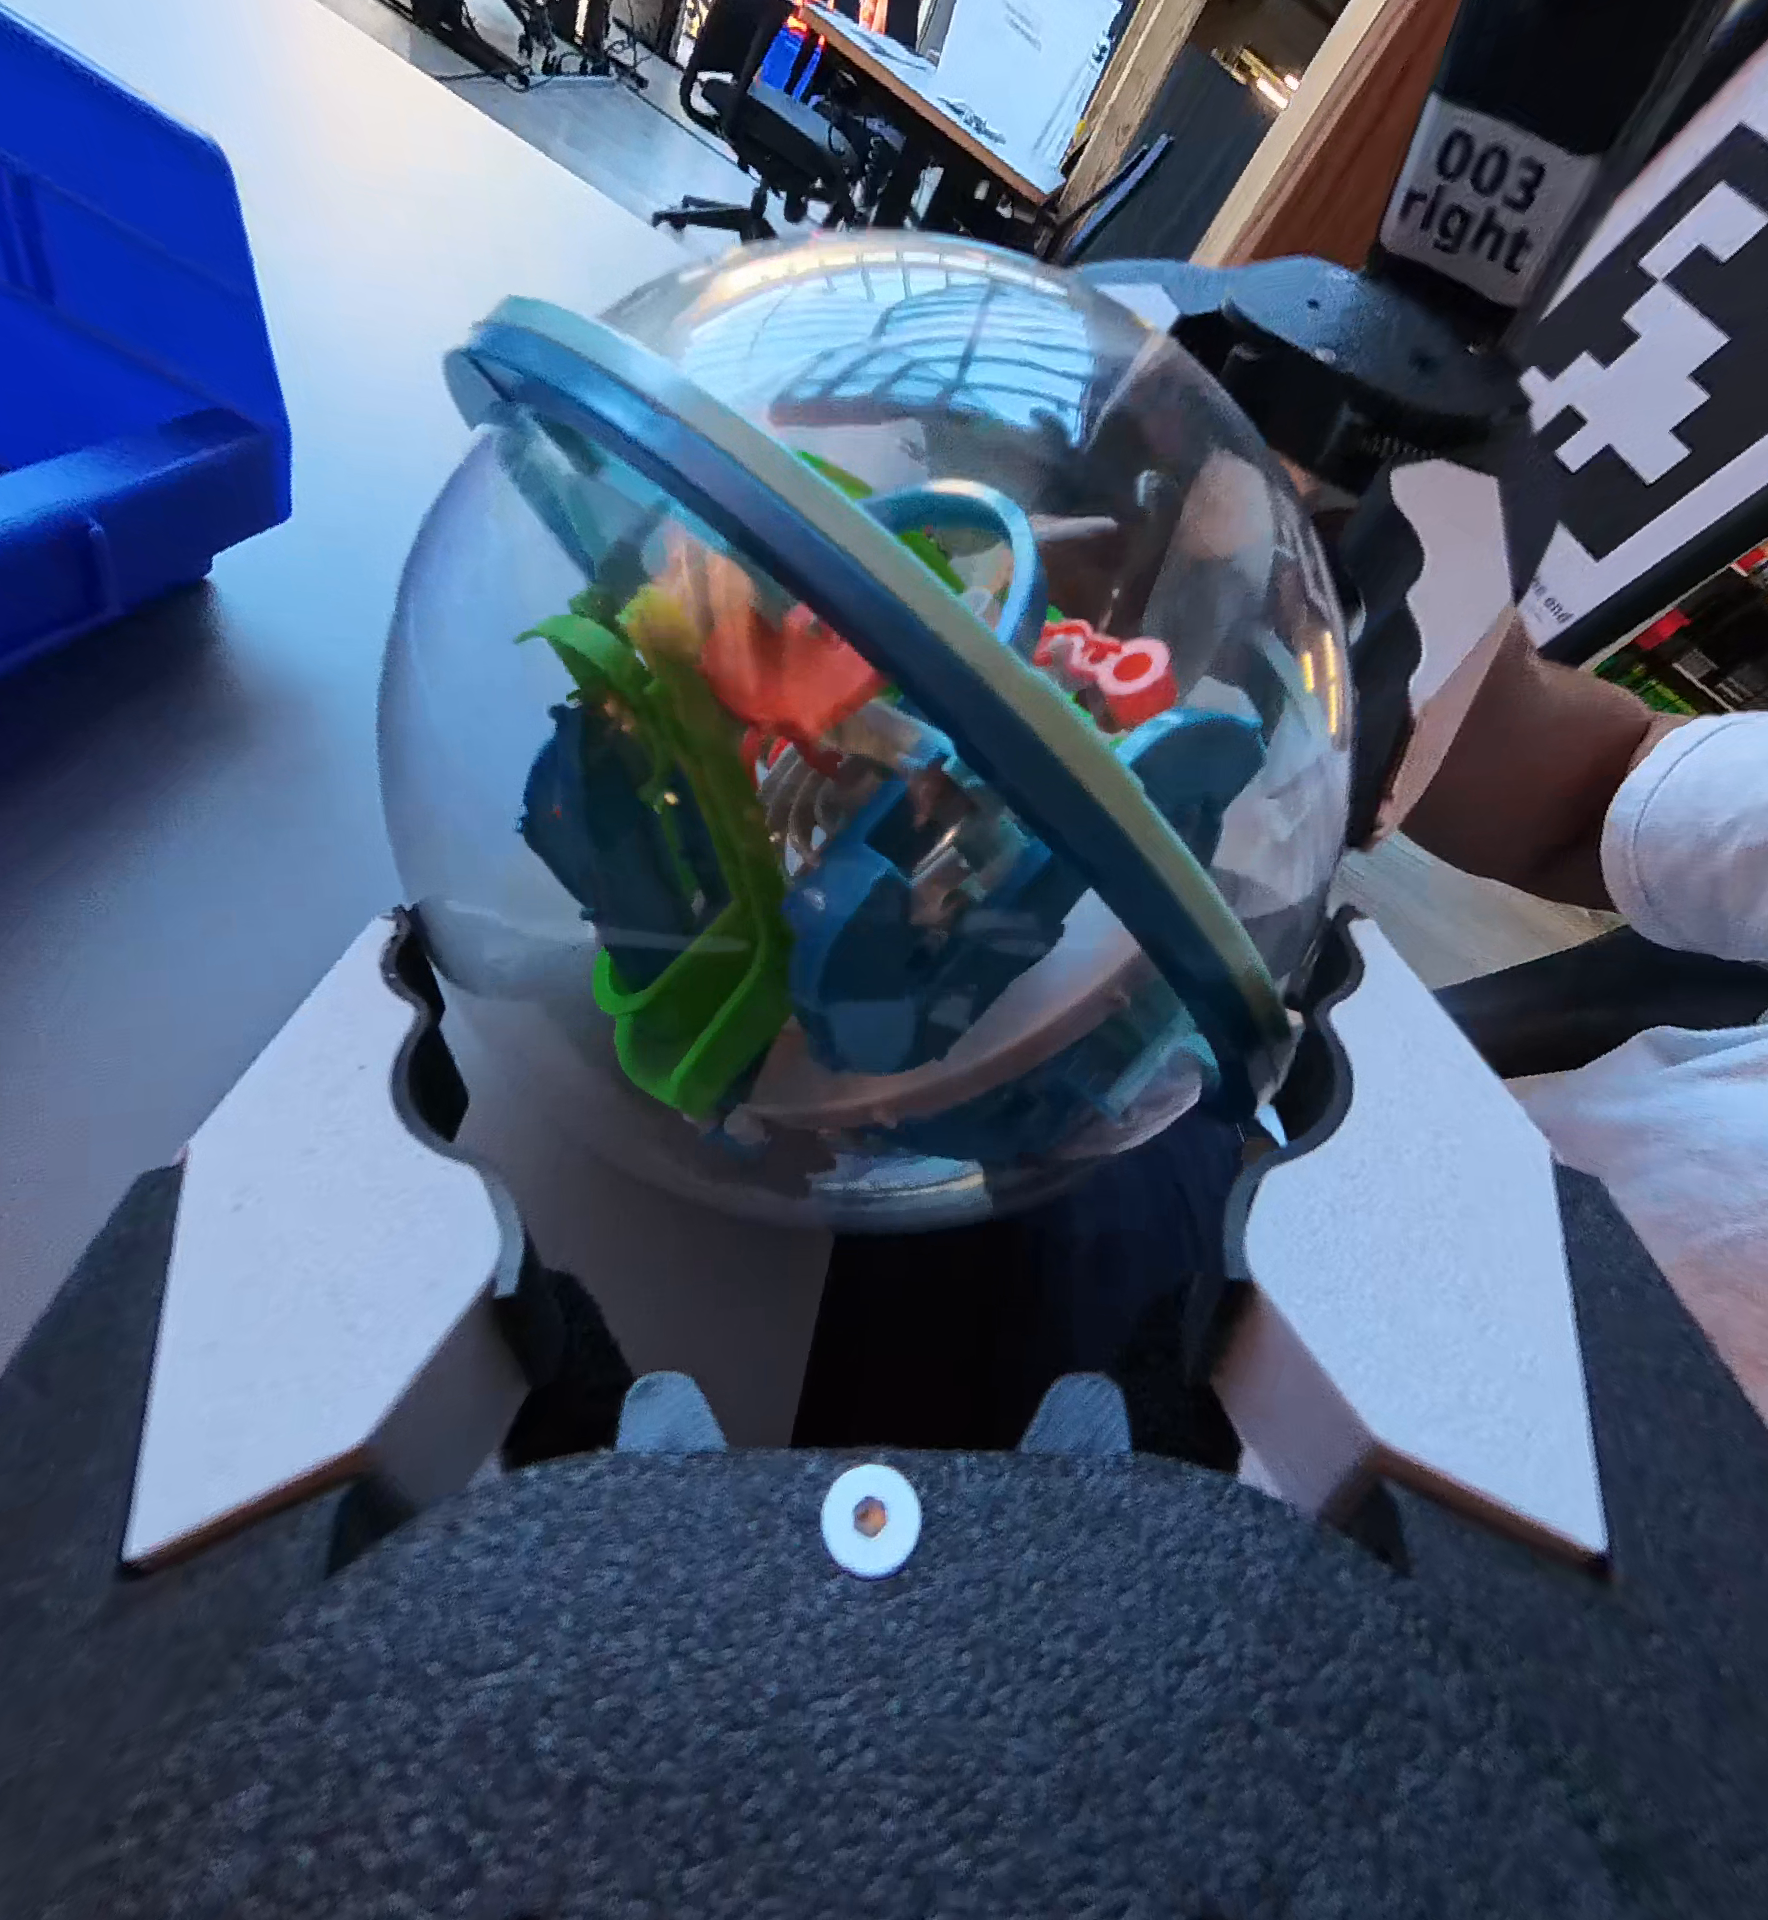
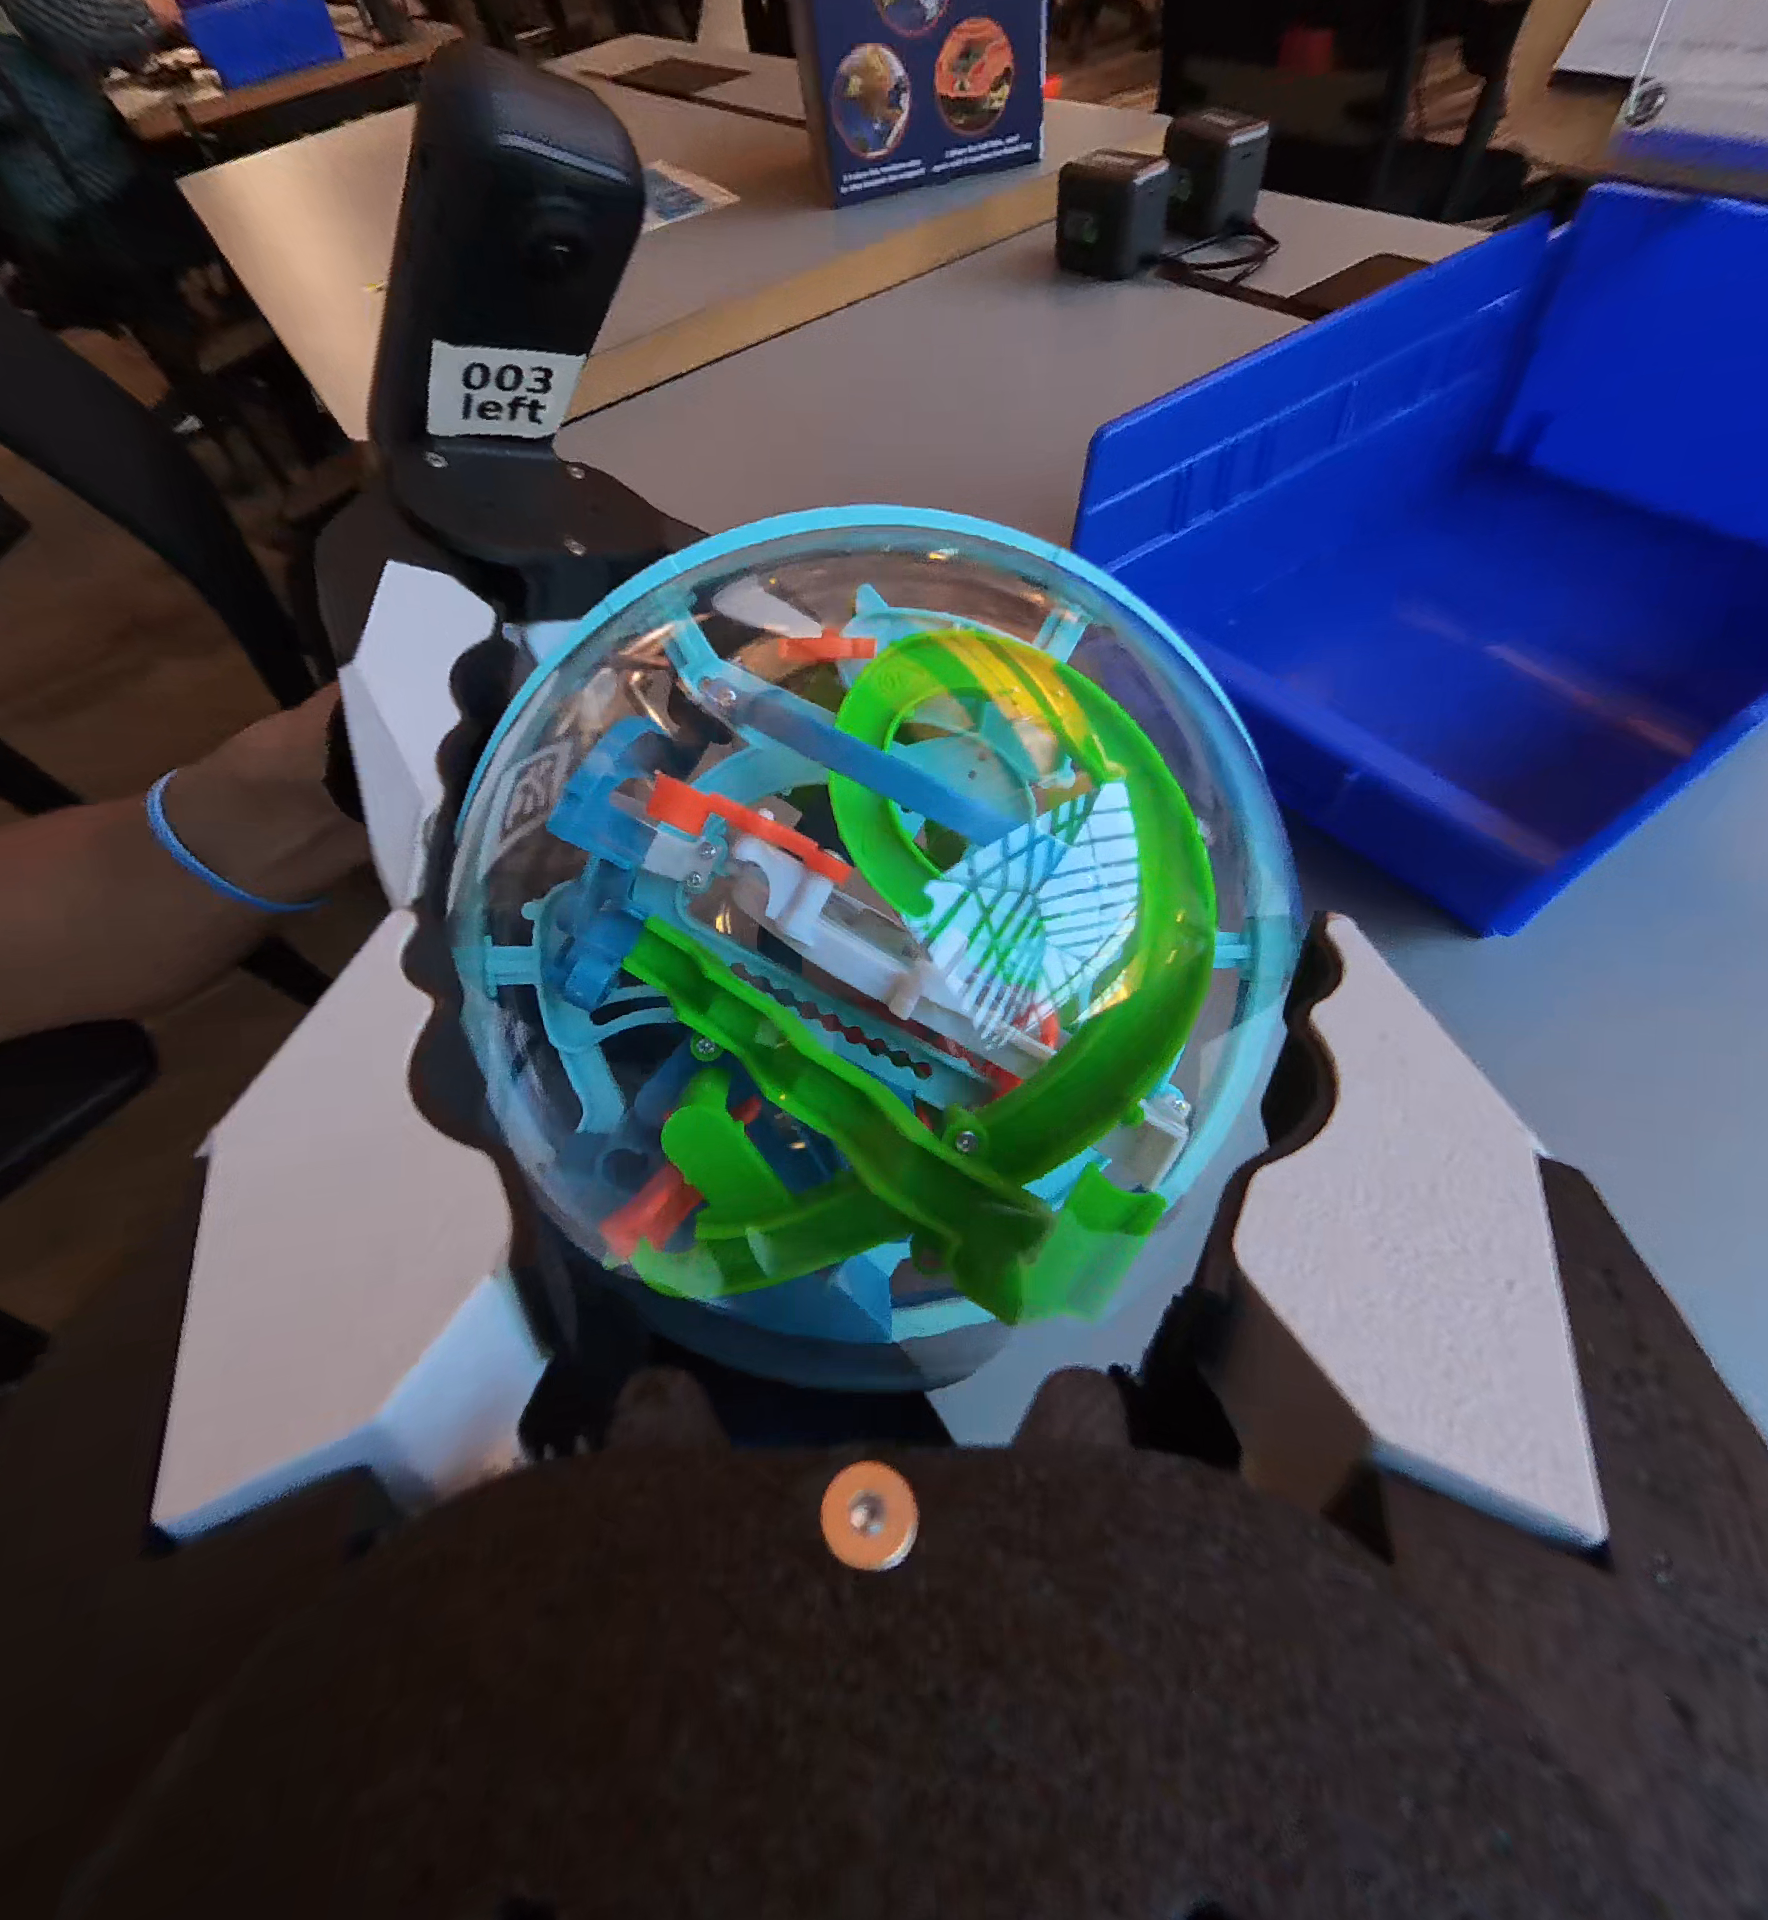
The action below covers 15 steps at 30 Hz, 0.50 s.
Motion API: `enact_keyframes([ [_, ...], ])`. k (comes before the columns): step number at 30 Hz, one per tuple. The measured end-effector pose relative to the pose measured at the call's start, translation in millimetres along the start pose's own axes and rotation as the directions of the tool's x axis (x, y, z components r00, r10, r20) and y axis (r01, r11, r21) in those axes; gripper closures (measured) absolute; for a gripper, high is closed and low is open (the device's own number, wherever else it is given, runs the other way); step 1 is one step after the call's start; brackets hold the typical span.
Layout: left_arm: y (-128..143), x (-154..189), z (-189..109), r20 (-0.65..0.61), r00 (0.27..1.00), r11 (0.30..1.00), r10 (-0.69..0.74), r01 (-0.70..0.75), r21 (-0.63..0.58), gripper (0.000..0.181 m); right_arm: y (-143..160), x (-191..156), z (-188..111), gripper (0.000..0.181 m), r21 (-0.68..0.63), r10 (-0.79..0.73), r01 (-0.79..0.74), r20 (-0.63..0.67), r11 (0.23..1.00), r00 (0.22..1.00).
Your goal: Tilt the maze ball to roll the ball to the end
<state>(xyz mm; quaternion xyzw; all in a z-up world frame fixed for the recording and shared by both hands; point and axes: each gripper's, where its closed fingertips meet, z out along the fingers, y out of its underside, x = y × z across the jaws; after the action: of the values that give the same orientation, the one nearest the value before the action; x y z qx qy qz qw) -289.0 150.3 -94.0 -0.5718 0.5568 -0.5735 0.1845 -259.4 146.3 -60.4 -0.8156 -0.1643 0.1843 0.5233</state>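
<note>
- The desk [image 2: 921, 416] ran pale grey beneath everything, with a blue bin [image 2: 1482, 665] on it just beyond the maze ball.
- The maze ball [image 1: 859, 727], a clear sphere full of green, blue and orange tracks, was held up off the desk between the two grippers, its blue seam ring tilted on a diagonal.
- The left gripper [image 1: 864, 1029] had its jaws spread wide, nearly to the sphere's full width, and their scalloped inner edges pressed against the lower flanks of the sphere.
- The right gripper [image 2: 875, 1049] was likewise spread wide and clamped on the sphere from the opposite side; in the left wrist view its body showed behind the sphere, with a person's hand [image 1: 1503, 769] on its handle.
- The small ball inside could not be made out in either view, so progress along the track could not be judged.
- Risk, as a judgement: the shell is smooth and round, and each gripper touched only narrow patches, so a sharp tilt could let the sphere twist or slip out and drop to the desk.
- A second risk: tilting too fast could throw the small ball off its narrow track, forcing a restart.
</note>
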Motion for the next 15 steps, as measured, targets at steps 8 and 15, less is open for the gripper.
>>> enact_keyframes([
  [8,23.4,-16.3,-25.6,-0.123,0.991,0.990,0.056,-0.071,-0.123,0.029,-1.4,9.3,3.3,0.030,-0.066,0.016,-0.005,0.156,0.998,0.988],
  [15,66.0,-18.3,1.7,-0.190,0.976,0.925,0.110,-0.171,-0.339,0.032,-4.9,-4.2,9.3,0.030,-0.048,-0.116,0.130,0.232,0.990,0.966],
])
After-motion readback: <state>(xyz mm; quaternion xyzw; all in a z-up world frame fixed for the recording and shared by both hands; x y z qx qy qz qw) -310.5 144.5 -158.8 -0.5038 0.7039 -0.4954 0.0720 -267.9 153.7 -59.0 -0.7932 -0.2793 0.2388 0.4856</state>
